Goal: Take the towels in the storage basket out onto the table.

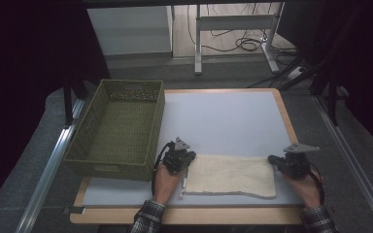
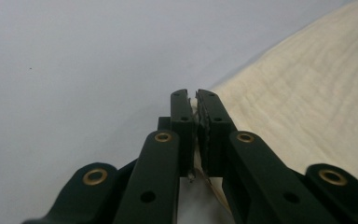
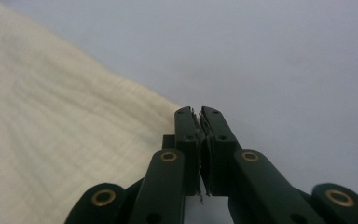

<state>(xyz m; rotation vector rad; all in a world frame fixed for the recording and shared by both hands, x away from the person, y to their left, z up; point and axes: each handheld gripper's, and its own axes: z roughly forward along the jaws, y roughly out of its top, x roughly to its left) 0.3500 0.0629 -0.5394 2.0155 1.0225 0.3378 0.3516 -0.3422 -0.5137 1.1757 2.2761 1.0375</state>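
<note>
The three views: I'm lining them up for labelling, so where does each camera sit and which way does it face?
High view: above the person's table edge, facing forward and down on the table, basket and cloth; forearms and both grippers show.
Left gripper view: rides the left gripper, looking along its closed jaws at a cloth corner.
Right gripper view: rides the right gripper, jaws closed at the cloth edge.
All share the cream cloth.

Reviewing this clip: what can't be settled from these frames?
- Basket near inner wall: high view, hidden by its own rim.
- Right gripper: right gripper view, jaws shut, but cloth between them too thin to confirm.
- Cloth's underside and fold layers: hidden by its top.
</note>
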